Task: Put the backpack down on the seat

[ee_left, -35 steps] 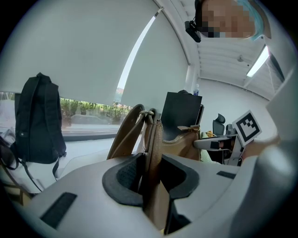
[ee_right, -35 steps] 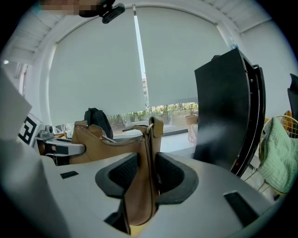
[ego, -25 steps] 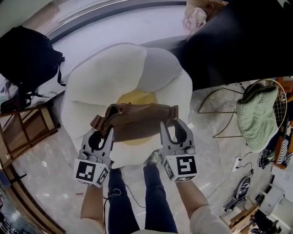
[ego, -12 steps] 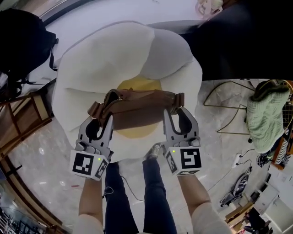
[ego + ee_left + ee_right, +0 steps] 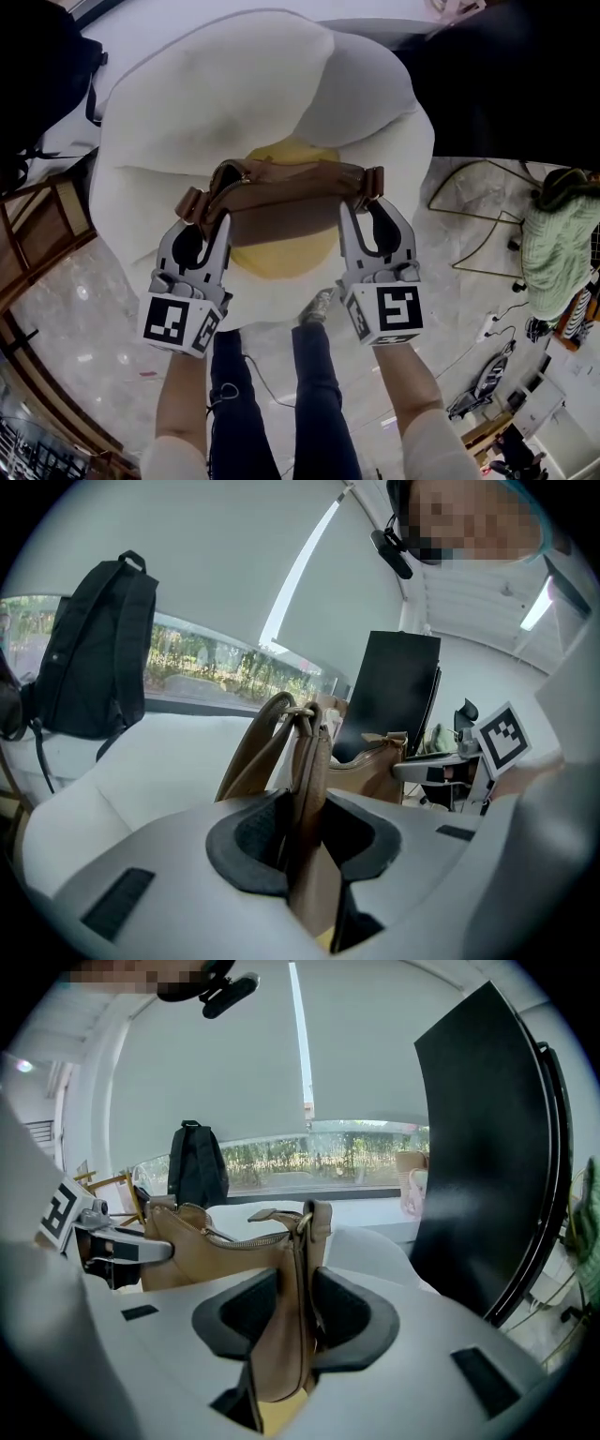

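Note:
A tan leather backpack point(image 5: 291, 192) hangs stretched between my two grippers, just above the yellow middle point(image 5: 281, 261) of a white flower-shaped seat point(image 5: 234, 103). My left gripper point(image 5: 211, 216) is shut on the bag's left end, where the straps meet a ring point(image 5: 302, 712). My right gripper point(image 5: 361, 202) is shut on the right end. In the left gripper view the brown leather point(image 5: 307, 789) is pinched between the dark pads. In the right gripper view the bag's side point(image 5: 286, 1335) is pinched the same way, and the zipped body point(image 5: 211, 1241) runs off to the left.
A black backpack point(image 5: 37, 84) stands at the seat's far left, beside a wooden frame point(image 5: 42, 234). A large black panel point(image 5: 506, 84) rises at the right. A wire stand with green cloth point(image 5: 558, 244) is on the floor at right. The person's legs point(image 5: 281, 394) are below.
Both grippers have sunk with the tan backpack toward the seat, which now fills more of the head view. The grips on the bag's two ends are unchanged.

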Demonstrator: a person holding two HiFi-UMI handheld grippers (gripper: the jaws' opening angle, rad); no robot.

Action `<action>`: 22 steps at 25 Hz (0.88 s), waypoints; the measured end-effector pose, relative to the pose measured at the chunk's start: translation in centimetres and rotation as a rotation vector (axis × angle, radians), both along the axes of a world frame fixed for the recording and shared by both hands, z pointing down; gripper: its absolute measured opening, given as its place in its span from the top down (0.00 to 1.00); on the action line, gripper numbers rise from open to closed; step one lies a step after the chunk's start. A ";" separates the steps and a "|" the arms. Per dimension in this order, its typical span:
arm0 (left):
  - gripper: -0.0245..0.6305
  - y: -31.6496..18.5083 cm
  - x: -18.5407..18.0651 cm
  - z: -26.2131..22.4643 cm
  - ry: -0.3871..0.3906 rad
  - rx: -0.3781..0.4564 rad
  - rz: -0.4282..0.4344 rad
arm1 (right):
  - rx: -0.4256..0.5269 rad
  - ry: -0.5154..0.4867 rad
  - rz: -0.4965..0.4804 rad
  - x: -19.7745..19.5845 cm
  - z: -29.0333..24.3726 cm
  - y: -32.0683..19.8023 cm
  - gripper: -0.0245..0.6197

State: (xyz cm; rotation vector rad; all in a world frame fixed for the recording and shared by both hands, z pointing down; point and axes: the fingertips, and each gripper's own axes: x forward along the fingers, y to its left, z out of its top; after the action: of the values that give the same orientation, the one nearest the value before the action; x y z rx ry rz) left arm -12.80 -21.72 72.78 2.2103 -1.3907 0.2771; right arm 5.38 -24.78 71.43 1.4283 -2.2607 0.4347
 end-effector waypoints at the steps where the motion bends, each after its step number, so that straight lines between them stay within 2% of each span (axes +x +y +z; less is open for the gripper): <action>1: 0.80 -0.1 -0.1 0.6 0.000 -0.005 -0.003 | -0.003 0.006 -0.008 -0.1 0.6 -0.1 0.73; 11: 0.80 -0.6 -1.0 7.4 -0.015 -0.079 -0.023 | -0.080 0.039 -0.037 -1.0 7.7 -0.9 0.73; 22: 0.80 -1.8 -1.0 12.2 -0.017 -0.137 -0.027 | -0.128 0.089 -0.075 -1.1 12.8 -2.7 0.74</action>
State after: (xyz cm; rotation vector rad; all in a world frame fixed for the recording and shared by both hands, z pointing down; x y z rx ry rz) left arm -13.83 -23.48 84.95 2.0808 -1.3672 0.3716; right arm 4.25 -27.47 84.21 1.2699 -2.1669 0.4731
